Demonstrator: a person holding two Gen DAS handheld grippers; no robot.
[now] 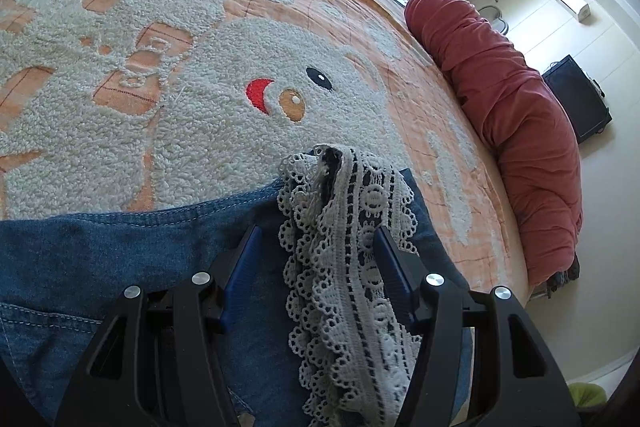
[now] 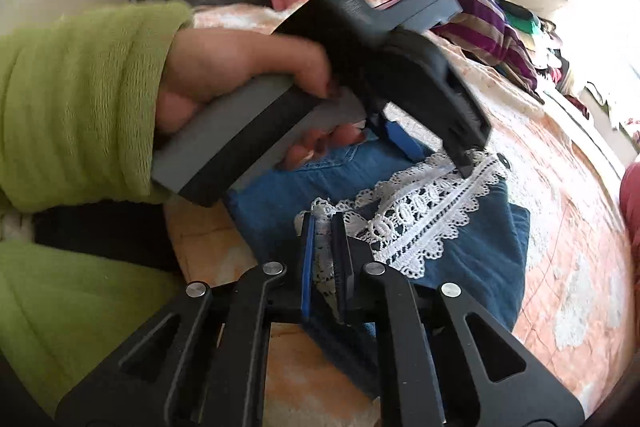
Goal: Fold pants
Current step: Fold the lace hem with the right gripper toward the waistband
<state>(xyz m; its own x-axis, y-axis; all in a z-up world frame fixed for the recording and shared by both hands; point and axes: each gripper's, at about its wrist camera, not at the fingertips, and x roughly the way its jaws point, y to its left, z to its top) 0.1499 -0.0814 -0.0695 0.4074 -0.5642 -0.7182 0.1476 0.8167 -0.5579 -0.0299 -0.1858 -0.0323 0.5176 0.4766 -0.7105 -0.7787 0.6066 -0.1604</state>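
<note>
My right gripper (image 2: 324,227) is nearly closed, pinching the lace (image 2: 420,215) hem end. My left gripper (image 1: 318,239) is spread wide, straddling the lace's far end, gripping nothing. The pants (image 2: 472,259) lie under both, on the blanket (image 1: 200,107). Mid-fold, I judge; next, close left, then lift both ends together.

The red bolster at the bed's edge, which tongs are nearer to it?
Left. The left tongs straddle the lace trim on the side toward the red bolster; the right tongs pinch the trim's opposite end.
</note>
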